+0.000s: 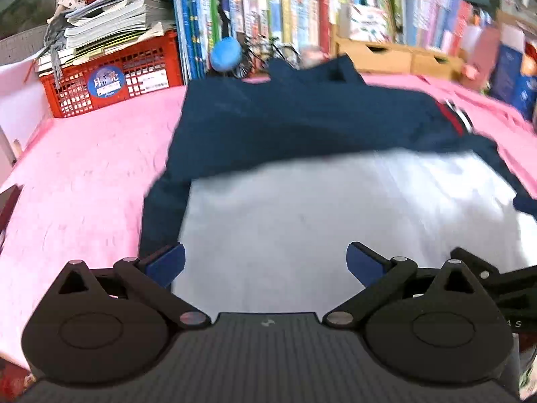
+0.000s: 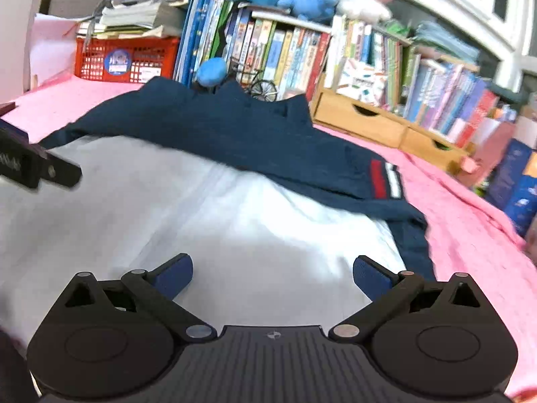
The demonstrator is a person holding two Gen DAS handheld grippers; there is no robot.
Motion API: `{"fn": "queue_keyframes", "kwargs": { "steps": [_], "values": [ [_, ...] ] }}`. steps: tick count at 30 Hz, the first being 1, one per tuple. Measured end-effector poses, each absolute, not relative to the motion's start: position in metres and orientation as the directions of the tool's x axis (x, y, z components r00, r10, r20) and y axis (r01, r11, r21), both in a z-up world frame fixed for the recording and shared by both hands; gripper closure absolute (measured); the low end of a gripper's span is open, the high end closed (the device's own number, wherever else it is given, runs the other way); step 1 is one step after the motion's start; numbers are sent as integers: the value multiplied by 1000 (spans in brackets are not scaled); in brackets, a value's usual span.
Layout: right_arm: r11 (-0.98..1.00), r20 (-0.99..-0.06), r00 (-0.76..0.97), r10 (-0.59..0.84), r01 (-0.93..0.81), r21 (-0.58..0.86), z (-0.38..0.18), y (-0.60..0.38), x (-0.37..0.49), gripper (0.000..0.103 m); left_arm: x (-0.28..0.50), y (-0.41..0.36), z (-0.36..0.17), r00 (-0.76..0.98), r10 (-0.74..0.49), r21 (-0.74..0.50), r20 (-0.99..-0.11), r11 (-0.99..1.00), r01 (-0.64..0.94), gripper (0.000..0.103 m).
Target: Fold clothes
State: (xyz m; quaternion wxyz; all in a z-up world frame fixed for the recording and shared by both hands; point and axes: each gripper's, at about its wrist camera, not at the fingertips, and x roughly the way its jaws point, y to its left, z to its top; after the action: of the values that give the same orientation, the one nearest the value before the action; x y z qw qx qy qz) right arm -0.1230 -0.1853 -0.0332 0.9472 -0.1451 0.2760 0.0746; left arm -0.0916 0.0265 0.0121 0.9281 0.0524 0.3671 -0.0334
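Blue pads line the fingers of both tools, and on each the fingers stand wide apart with nothing between them: the left gripper point(image 1: 265, 265) and the right gripper point(image 2: 272, 273) both hang over the white part point(image 1: 335, 221) of the garment, neither one gripping cloth. Just ahead of the left gripper the white cloth spreads broad and fairly smooth; beyond it the navy part point(image 1: 285, 124) of the same piece runs up to a collar at the far edge, and a navy strip shows along the white just left of that tool. From the right gripper the same white panel point(image 2: 201, 208) lies directly in front, the navy section point(image 2: 241, 134) lies past it, and a sleeve with a red and white band point(image 2: 384, 181) rests ahead and to its right, seemingly turned in over the body. The other tool's dark finger pokes in at the left of the right wrist view, so the two sit near each other. All this rests on a pink cover point(image 1: 84, 168), with a red crate point(image 1: 110, 77) and shelves of books point(image 2: 369, 57) farther off. Judging by this, the garment is laid out and perhaps partly folded at the sides; the main lengthwise fold, bottom toward collar, appears not yet done.
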Motion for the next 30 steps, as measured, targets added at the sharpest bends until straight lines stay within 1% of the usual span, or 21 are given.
{"fn": "queue_keyframes", "kwargs": {
  "steps": [3, 5, 7, 9, 11, 16, 19, 24, 30],
  "values": [
    [968, -591, 805, 60, -190, -162, -27, -192, -146, 0, -115, 15, 9, 723, 32, 130, -690, 988, 81, 0],
    [982, -623, 778, 77, -166, -86, -22, -200, -159, 0, -131, 11, 9, 732, 35, 135, -680, 988, 78, 0],
    [990, -638, 764, 96, -139, -17, -19, -209, -172, 0, -148, 13, 9, 734, 29, 113, -678, 991, 66, 0],
    [991, -631, 768, 109, -130, 12, -20, -215, -188, 0, -164, 15, 8, 732, 10, 81, -682, 995, 62, 0],
    [992, -623, 773, 120, -122, 39, -20, -220, -203, 0, -180, 16, 7, 735, 16, 81, -677, 995, 53, 0],
    [991, -604, 787, 127, -123, 49, -25, -220, -247, 0, -219, 16, 3, 750, 17, 84, -661, 995, 52, 0],
    [989, -608, 782, 137, -140, 43, -28, -222, -263, 0, -224, 16, -1, 742, 4, 78, -670, 995, 66, 0],
    [996, -610, 788, 82, -84, 26, -34, -232, -265, 0, -223, 17, -13, 720, -1, 62, -694, 996, 61, 0],
    [992, -630, 767, 120, -75, 98, -47, -245, -274, 0, -235, 17, -26, 699, -19, 53, -715, 995, 81, 0]
  ]
}}
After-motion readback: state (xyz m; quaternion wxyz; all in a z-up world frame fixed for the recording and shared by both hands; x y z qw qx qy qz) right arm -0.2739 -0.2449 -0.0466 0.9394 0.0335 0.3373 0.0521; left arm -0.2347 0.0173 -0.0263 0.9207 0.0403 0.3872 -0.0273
